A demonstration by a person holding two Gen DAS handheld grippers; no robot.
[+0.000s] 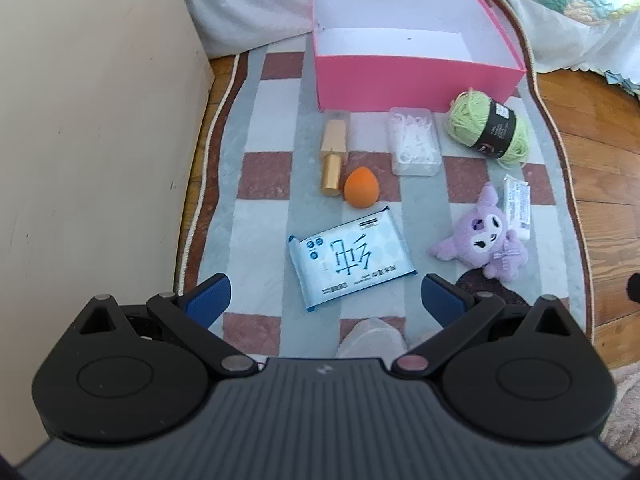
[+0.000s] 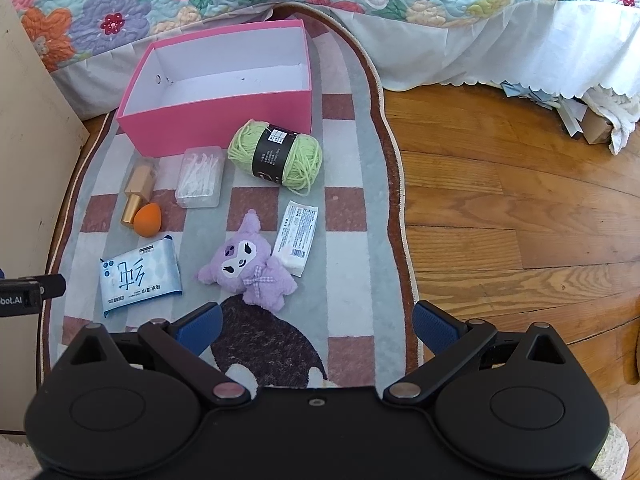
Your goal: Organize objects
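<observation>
Since the pink box stood empty at the far end of the rug, with every loose item lying outside it, the organizing looked not yet begun, and all seven things appeared left to put away. Just before the box lay the gold bottle, the clear case of floss picks and the green yarn ball; the orange sponge touched the bottle's cap end. Nearer lay the wipes pack, the purple plush and the white packet touching the plush's side. The left gripper hung with its jaws spread wide and holding nothing, the wipes pack just ahead of and between its fingertips. The right gripper was likewise wide open and empty, the plush just ahead of its left finger, off-centre from the gap.
</observation>
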